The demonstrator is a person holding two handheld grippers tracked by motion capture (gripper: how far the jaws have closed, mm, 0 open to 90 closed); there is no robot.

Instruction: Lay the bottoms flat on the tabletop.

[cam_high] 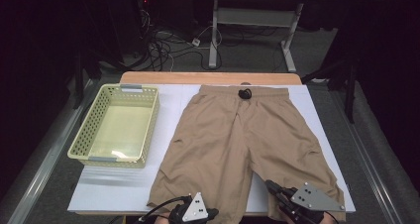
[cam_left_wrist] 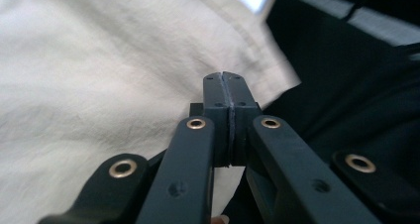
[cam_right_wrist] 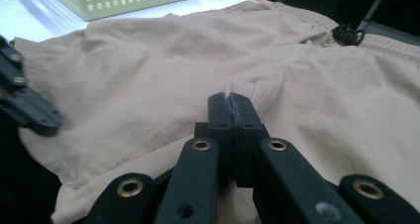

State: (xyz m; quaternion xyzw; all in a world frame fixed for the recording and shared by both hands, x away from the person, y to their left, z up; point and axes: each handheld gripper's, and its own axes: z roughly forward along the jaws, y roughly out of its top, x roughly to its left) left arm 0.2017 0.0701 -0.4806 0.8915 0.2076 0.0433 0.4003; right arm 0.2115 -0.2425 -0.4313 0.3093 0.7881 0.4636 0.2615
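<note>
Tools at 6 o'clock: left tool (cam_left_wrist: pixel 228 83) closed empty beside a hem; right tool (cam_right_wrist: pixel 232 106) pinching a fold of the shorts (cam_high: pixel 242 140), spread flat mid-desk. Light, limp cloth; best gripped at hems or waistband. Basket (cam_high: pixel 84 130) at 9 o'clock.

From above we see a brightly lit table (cam_high: pixel 124 184) with dark surroundings and a pale glare patch inside the basket (cam_high: pixel 116 152). In the left gripper view the shorts (cam_left_wrist: pixel 99 75) look washed out, nearly white, and softly blurred. In the right gripper view the near linkage is out of focus.
</note>
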